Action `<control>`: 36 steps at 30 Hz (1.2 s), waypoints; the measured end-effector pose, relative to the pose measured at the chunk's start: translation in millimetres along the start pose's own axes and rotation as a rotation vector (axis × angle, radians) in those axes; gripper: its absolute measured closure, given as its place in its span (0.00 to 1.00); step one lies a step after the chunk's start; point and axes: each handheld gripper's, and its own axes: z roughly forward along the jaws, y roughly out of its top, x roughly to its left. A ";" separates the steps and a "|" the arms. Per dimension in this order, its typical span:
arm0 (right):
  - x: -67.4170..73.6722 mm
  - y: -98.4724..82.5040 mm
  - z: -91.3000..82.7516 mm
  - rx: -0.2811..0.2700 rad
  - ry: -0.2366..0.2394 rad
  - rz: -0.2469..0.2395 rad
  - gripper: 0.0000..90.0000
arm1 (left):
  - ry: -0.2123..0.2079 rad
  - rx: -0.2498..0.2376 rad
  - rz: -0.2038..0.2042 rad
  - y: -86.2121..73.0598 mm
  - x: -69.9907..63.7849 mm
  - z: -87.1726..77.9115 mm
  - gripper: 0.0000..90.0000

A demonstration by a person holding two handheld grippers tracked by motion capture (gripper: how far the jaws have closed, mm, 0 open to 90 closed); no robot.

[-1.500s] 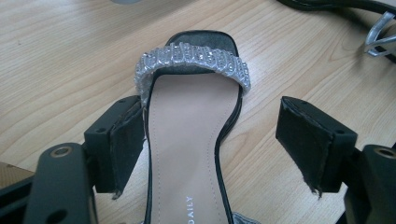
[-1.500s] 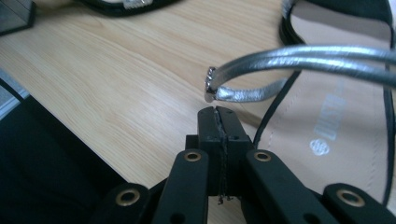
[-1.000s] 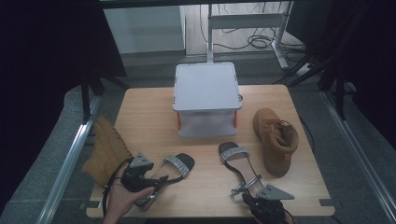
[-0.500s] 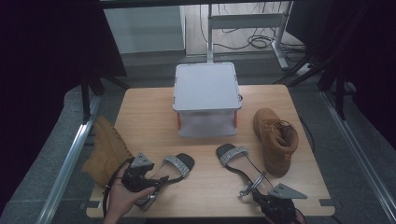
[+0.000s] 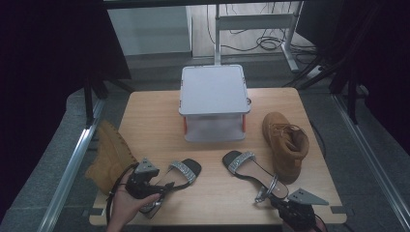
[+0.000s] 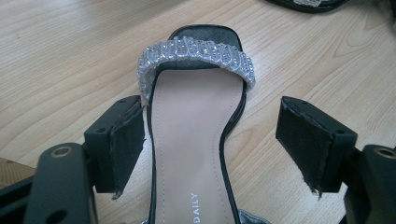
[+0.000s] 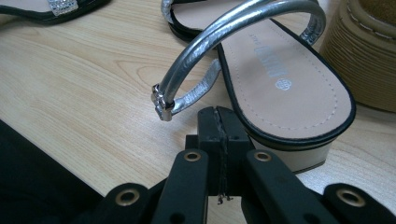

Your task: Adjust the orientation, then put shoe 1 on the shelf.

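Shoes were not yet on the rack (image 5: 213,92) (both sandals lay flat): your left gripper (image 5: 151,187) stood wide around the left sandal (image 6: 191,135), your right gripper (image 7: 219,128) was shut, empty, by the right sandal (image 7: 280,70).

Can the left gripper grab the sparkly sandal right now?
Probably yes. The left gripper is open with its jaws on either side of the sandal, and nothing lies between them and its sole. It would only need to close.

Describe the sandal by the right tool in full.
The right sandal lies flat on the wooden table, toe toward the grey stand. It has a black sole edge, a beige insole with print, a rhinestone toe band, a low block heel and a silver ankle strap with a buckle. Its side is against the tan boot. The right tool, shut, sits at its heel.
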 end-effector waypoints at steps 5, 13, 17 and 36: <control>1.2 0.7 -4.3 -0.011 0.025 -0.001 0.98 | 0.001 0.001 0.001 -0.2 0.2 -0.4 0.27; 5.5 14.0 -27.8 -0.091 0.029 -0.026 0.97 | 0.002 -0.012 -0.019 -0.4 2.6 -5.2 0.27; 8.2 17.8 -30.9 -0.111 0.022 -0.054 0.90 | -0.021 -0.005 -0.016 0.5 -1.6 -3.9 0.28; 6.9 88.6 -1.9 0.036 0.068 -0.213 0.54 | -0.012 0.045 0.007 7.9 -3.5 3.2 0.30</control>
